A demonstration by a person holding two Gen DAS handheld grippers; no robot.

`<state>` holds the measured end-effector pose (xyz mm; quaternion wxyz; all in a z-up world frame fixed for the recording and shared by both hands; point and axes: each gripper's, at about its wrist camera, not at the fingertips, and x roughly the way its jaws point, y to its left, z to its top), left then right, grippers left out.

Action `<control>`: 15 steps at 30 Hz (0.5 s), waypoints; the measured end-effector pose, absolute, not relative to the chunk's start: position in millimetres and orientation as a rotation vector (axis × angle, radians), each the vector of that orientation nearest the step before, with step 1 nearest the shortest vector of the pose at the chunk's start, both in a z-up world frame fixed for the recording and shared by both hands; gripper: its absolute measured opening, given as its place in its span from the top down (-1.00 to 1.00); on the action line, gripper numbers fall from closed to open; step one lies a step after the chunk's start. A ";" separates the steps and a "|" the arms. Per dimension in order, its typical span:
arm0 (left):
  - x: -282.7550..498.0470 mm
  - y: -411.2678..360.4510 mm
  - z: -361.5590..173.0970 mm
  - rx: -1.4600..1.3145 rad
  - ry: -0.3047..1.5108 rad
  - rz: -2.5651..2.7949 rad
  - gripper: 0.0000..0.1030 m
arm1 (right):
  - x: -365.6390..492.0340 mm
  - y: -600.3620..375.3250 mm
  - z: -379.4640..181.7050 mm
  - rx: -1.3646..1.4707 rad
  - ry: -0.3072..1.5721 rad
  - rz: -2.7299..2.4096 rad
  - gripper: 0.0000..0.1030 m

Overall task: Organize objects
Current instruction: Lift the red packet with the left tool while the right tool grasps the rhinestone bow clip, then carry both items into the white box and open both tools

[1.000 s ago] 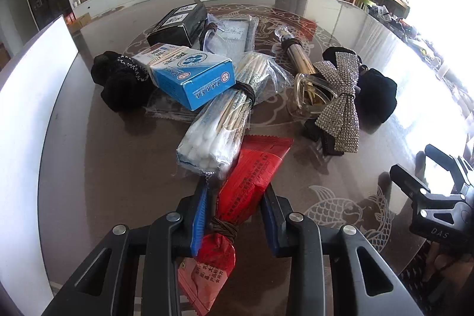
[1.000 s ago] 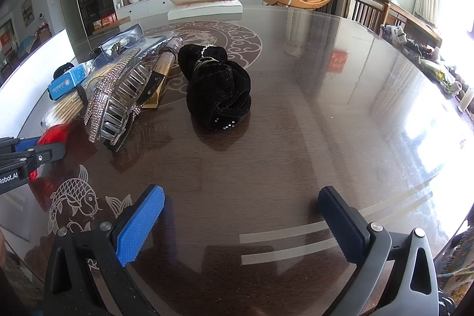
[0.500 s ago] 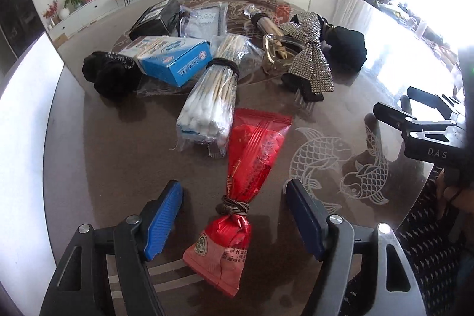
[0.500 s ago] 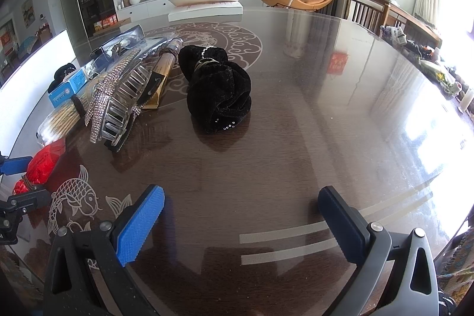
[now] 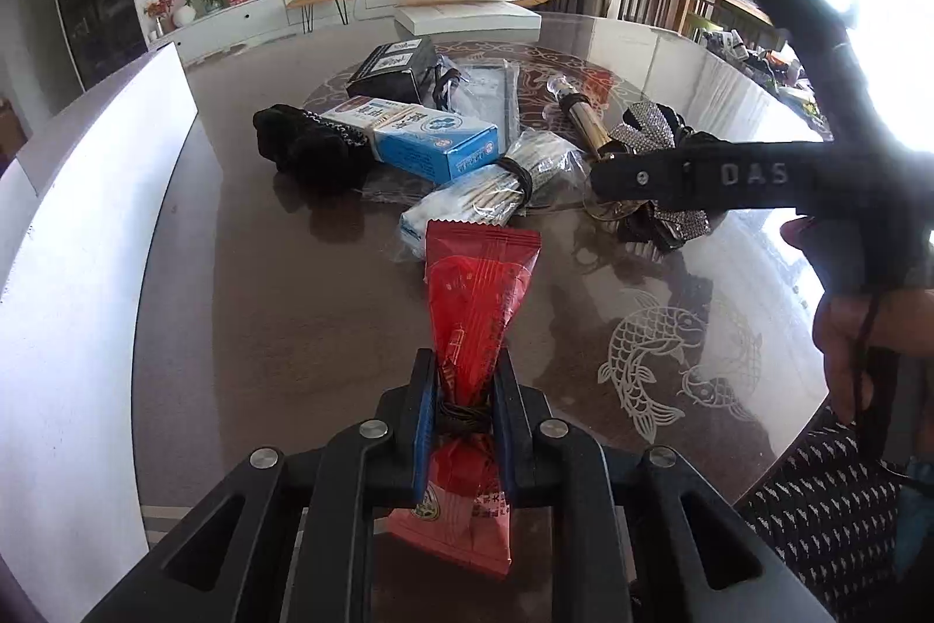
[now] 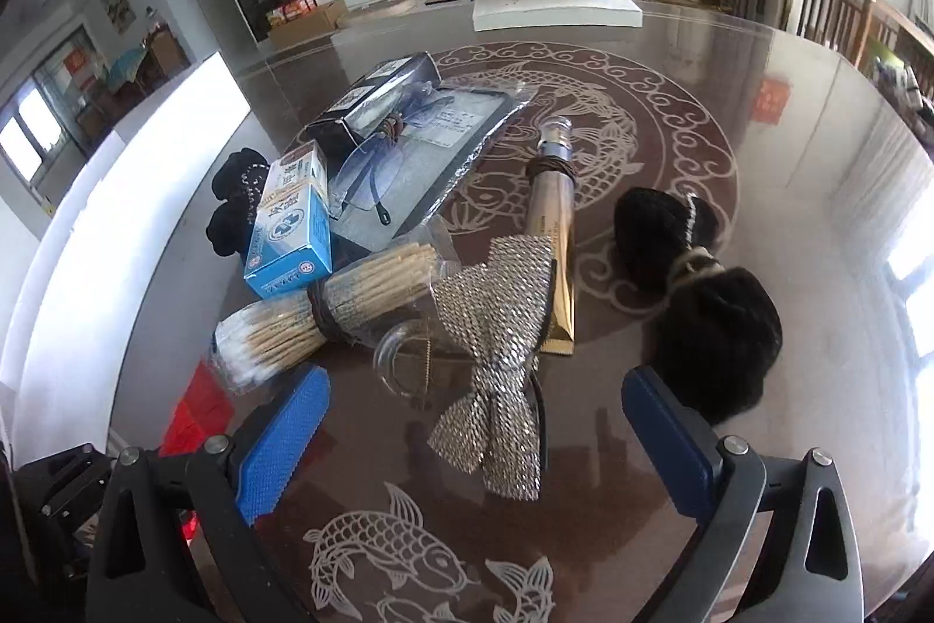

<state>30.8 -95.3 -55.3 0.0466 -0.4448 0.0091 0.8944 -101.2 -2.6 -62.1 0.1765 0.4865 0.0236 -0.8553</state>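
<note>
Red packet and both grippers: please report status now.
Left gripper shut on red packet. Right gripper open above silver bow. Nothing blocking.

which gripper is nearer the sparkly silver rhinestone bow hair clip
Right. The right gripper hangs open just over the silver rhinestone bow clip, its fingers either side. The left gripper sits farther off, shut on the red snack packet.

A red snack packet [image 5: 476, 296], cinched with a brown hair tie, sits pinched at its waist. Behind it lie a cotton swab bundle [image 5: 478, 199], a blue box [image 5: 432, 138], a rhinestone bow clip [image 6: 496, 348] and black scrunchies [image 6: 700, 307].
</note>
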 end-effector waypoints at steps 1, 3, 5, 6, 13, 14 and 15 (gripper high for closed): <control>33.4 -98.4 -51.5 -1.340 0.014 2.738 0.66 | -103.2 -5.3 -66.2 1.394 0.090 -2.409 -0.09; 41.0 -104.3 -44.2 -1.304 -0.010 2.756 0.66 | -99.4 0.9 -63.3 1.387 0.054 -2.413 -0.05; 46.1 -110.5 -38.5 -1.274 -0.031 2.772 0.67 | -87.9 11.8 -56.6 1.369 0.039 -2.420 -0.01; 48.4 -112.7 -35.9 -1.260 -0.043 2.779 0.67 | -83.1 15.0 -51.6 1.361 0.023 -2.417 -0.01; 65.0 -124.9 -6.1 -1.126 -0.052 2.864 0.67 | -51.8 12.2 -25.3 1.330 0.038 -2.363 -0.01; 67.7 -129.8 -0.2 -1.114 -0.060 2.878 0.67 | -49.9 8.5 -24.8 1.338 0.027 -2.349 -0.01; 70.5 -136.0 6.9 -1.104 -0.070 2.895 0.67 | -47.9 3.3 -23.1 1.337 0.015 -2.334 -0.01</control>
